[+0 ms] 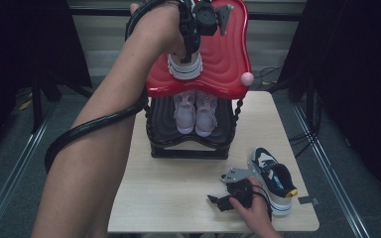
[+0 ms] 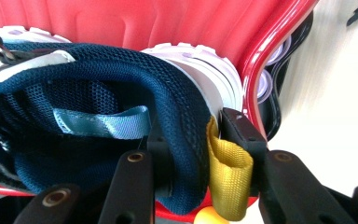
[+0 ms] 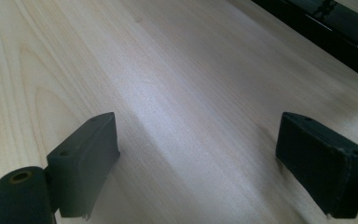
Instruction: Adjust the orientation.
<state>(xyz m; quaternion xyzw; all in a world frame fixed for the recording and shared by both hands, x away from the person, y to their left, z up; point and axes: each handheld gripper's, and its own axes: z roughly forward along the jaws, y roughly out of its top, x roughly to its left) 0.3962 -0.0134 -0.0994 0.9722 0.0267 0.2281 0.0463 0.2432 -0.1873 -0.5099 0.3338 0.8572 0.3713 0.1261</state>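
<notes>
Shoe heel [image 2: 177,140] between left gripper [image 2: 200,140] jaws

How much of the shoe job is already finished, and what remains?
Done: a pale pair stands on the rack's lower shelf. In hand: the left gripper has a navy shoe by its heel on the red top shelf, with the jaws straddling the heel collar. Left: its mate lies on the table beside the open right gripper.

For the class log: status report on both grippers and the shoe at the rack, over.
Left gripper astride navy shoe heel on red top shelf. Right gripper open, resting on table. Nothing in the way.
</notes>
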